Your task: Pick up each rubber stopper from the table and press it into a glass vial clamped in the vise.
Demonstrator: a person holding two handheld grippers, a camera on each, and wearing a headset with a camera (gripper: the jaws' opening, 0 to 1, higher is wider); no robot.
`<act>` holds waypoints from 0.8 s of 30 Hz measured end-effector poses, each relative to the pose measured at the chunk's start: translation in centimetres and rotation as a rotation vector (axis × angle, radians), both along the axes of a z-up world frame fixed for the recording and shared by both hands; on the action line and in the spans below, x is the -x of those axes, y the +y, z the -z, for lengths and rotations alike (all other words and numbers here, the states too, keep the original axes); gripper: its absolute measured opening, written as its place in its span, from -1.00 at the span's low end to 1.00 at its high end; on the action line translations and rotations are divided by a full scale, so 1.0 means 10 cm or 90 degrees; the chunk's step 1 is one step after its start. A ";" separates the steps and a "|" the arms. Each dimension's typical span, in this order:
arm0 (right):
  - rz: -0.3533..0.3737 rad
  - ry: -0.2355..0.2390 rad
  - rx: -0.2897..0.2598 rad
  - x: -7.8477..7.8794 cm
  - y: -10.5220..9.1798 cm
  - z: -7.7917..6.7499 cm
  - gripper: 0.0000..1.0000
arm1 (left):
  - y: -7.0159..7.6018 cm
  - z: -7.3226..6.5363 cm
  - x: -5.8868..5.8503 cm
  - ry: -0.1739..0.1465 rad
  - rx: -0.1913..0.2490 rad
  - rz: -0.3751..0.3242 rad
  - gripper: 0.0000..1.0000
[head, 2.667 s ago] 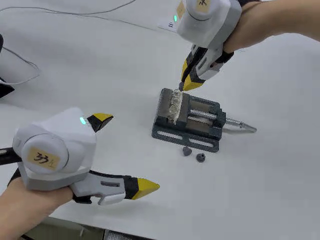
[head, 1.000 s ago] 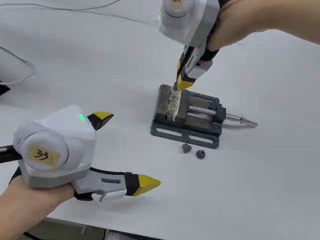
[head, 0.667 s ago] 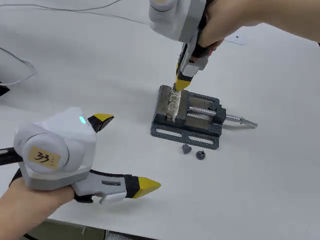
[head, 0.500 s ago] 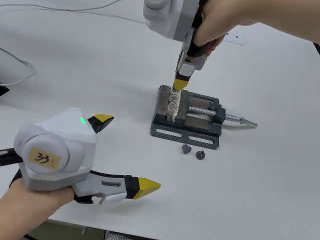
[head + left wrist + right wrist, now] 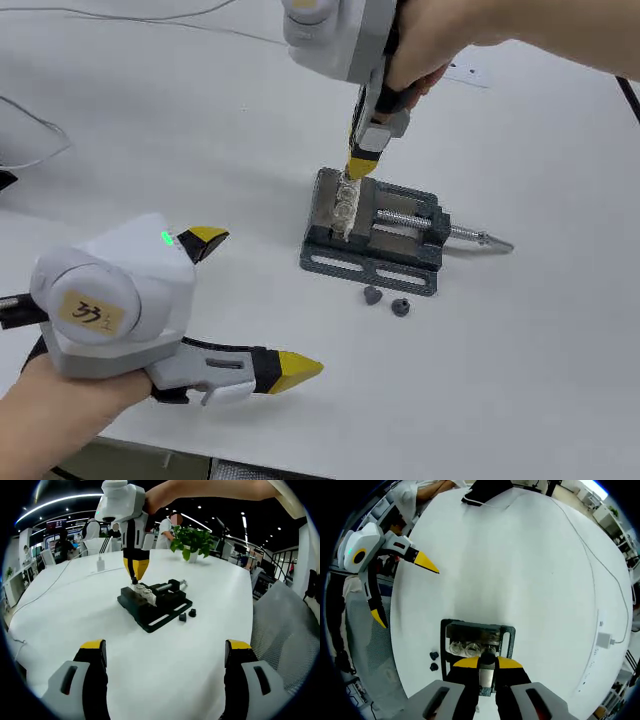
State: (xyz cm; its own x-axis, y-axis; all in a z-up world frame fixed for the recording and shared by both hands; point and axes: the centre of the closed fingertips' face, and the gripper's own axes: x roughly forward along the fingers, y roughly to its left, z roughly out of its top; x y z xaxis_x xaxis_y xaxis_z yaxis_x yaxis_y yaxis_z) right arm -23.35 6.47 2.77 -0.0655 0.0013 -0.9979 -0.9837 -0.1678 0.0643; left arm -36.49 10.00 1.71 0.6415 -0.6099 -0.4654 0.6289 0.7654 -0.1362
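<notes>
Right gripper pinching stopper, vise (vials) beneath

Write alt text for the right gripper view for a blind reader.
The right gripper, shut on a rubber stopper, hangs over glass vials clamped in a vise. Two loose stoppers lie on the white table; the open left gripper hovers beyond.

The left gripper and right gripper have rounded white housings and black jaws with yellow tips. The left one bears a green light and a tan sticker handwritten 33.
</notes>
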 end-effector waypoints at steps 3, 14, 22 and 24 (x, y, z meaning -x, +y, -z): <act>-0.013 0.004 -0.012 0.00 0.01 0.00 -0.86 | 0.00 0.00 0.01 0.001 0.001 -0.002 0.96; -0.031 0.010 -0.070 -0.08 -0.07 -0.10 -0.71 | 0.00 -0.02 0.00 -0.001 -0.001 -0.002 0.95; -0.035 0.036 -0.145 -0.03 0.02 -0.11 -0.97 | 0.02 -0.03 -0.03 -0.003 -0.001 -0.005 0.95; -0.027 0.040 -0.141 -0.02 0.00 -0.10 -0.98 | 0.02 -0.02 -0.03 -0.002 -0.002 -0.005 0.95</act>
